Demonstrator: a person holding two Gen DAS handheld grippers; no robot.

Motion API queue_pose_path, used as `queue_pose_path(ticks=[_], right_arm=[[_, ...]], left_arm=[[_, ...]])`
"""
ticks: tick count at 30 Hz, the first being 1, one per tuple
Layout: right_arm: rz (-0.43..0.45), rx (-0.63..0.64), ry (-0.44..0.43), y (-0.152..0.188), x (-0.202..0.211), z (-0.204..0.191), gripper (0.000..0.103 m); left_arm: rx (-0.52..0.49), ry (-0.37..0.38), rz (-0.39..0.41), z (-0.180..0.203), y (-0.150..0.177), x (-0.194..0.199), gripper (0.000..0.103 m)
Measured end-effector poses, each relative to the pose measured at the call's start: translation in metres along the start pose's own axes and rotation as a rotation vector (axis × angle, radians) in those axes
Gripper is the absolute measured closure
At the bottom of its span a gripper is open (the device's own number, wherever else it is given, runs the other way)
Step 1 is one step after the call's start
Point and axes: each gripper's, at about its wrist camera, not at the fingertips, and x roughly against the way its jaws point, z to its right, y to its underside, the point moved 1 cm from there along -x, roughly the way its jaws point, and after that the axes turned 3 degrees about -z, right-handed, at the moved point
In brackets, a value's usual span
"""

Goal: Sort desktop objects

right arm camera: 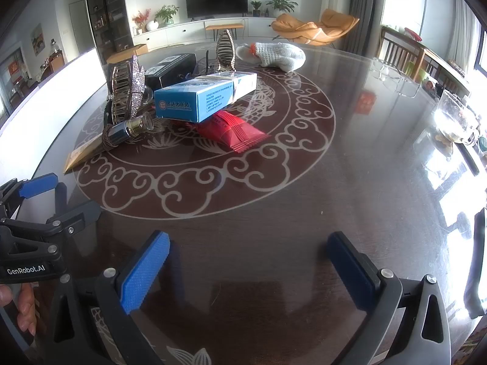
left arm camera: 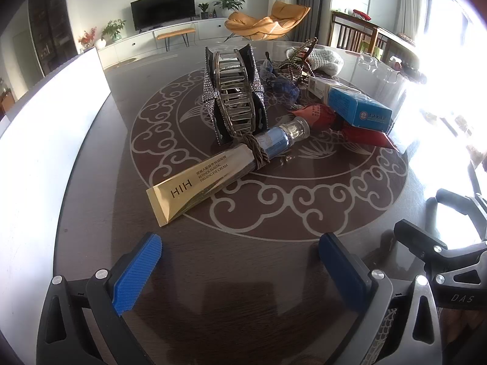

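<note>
A pile of small objects lies mid-table. Nearest my left gripper (left arm camera: 240, 252) is a gold eye-cream tube (left arm camera: 197, 182) with a brown hair tie (left arm camera: 257, 152) around its neck. Behind it stands a rhinestone hair claw (left arm camera: 236, 91), also seen as the hair claw (right arm camera: 124, 94) at left in the right wrist view. A blue box (left arm camera: 356, 106), the same blue box (right arm camera: 201, 97), rests on a red packet (right arm camera: 234, 133). A white knitted cloth (right arm camera: 274, 53) lies farther back. Both grippers hover open and empty near the table's front; the right gripper (right arm camera: 249, 252) faces bare tabletop.
A white board (left arm camera: 51, 115) stands along the table's left edge. A black box (right arm camera: 173, 67) and a second hair claw (right arm camera: 225, 50) sit behind the pile. Glassware (right arm camera: 395, 76) lines the right side under strong window glare. Chairs and a TV cabinet stand beyond the table.
</note>
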Motion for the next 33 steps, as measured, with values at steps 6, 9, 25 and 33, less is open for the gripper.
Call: queue_pose_path(ticks=[6, 9, 25, 33], right_arm=[[0.000, 0.000, 0.000, 0.000, 0.000, 0.000, 0.000], [0.001, 0.001, 0.000, 0.000, 0.000, 0.000, 0.000], [0.001, 0.002, -0.001, 0.000, -0.001, 0.000, 0.000], [0.001, 0.002, -0.001, 0.000, -0.002, 0.000, 0.000]], left_arm=[[-0.031, 0.015, -0.029, -0.002, -0.002, -0.001, 0.000], [-0.034, -0.003, -0.011, -0.016, -0.013, 0.008, 0.000], [-0.266, 0.040, -0.051, 0.001, -0.069, -0.033, 0.000], [-0.192, 0.117, -0.041, 0.000, -0.074, -0.043, 0.000]])
